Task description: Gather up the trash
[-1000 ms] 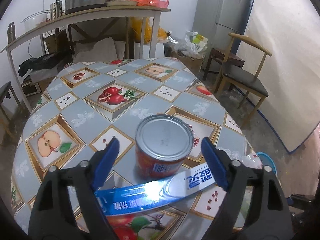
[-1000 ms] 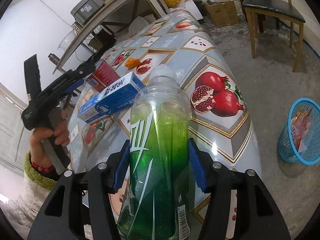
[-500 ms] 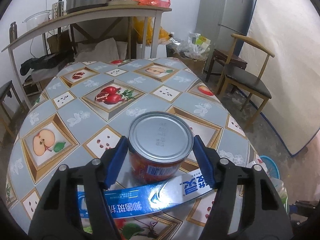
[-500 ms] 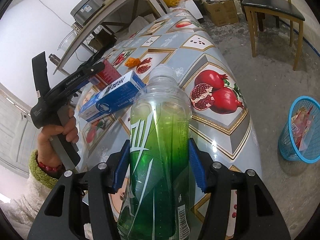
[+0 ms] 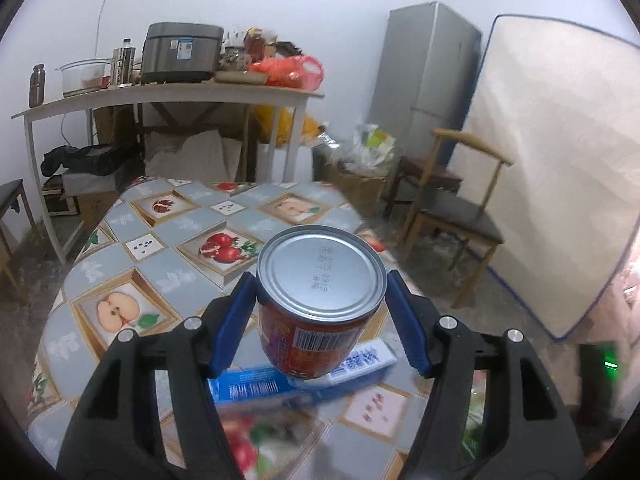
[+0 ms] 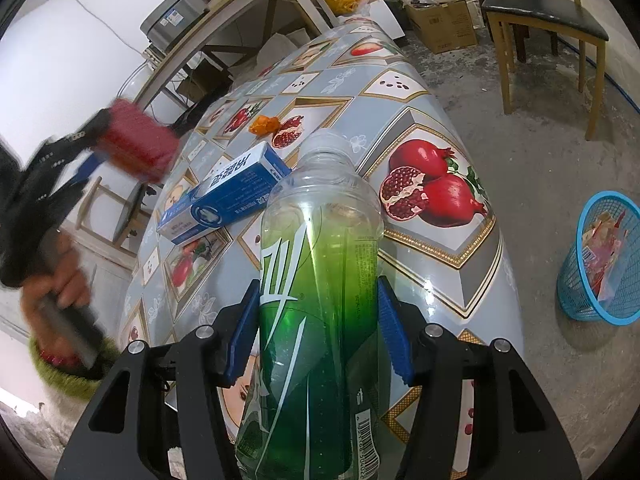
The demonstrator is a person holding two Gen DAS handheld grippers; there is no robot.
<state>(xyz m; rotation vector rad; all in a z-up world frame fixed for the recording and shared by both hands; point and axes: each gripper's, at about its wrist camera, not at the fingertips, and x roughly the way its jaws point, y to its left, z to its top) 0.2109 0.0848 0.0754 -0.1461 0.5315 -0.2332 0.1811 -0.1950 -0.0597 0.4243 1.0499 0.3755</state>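
Observation:
A red tin can (image 5: 320, 280) with a silver lid hangs above the table, and my left gripper (image 5: 320, 300) is shut on its sides. In the right wrist view the same can (image 6: 136, 148) is a red blur up at the left, in the gripper a hand holds. Below it a blue and white box (image 5: 360, 360) lies flat on the tablecloth (image 5: 176, 276); the right wrist view shows the box (image 6: 228, 196) too. My right gripper (image 6: 318, 320) is shut on a green plastic bottle (image 6: 320, 260), which stands upright between the blue pads.
Orange peel (image 6: 264, 124) lies further back on the table (image 6: 420, 128). A blue mesh basket (image 6: 600, 260) with wrappers stands on the floor at the right. A wooden chair (image 5: 452, 216), a fridge (image 5: 424, 80) and a cluttered side table (image 5: 168, 96) stand beyond.
My left gripper closed on the can and lifted it off the table, up and away from the blue box. The right gripper and its bottle have not moved.

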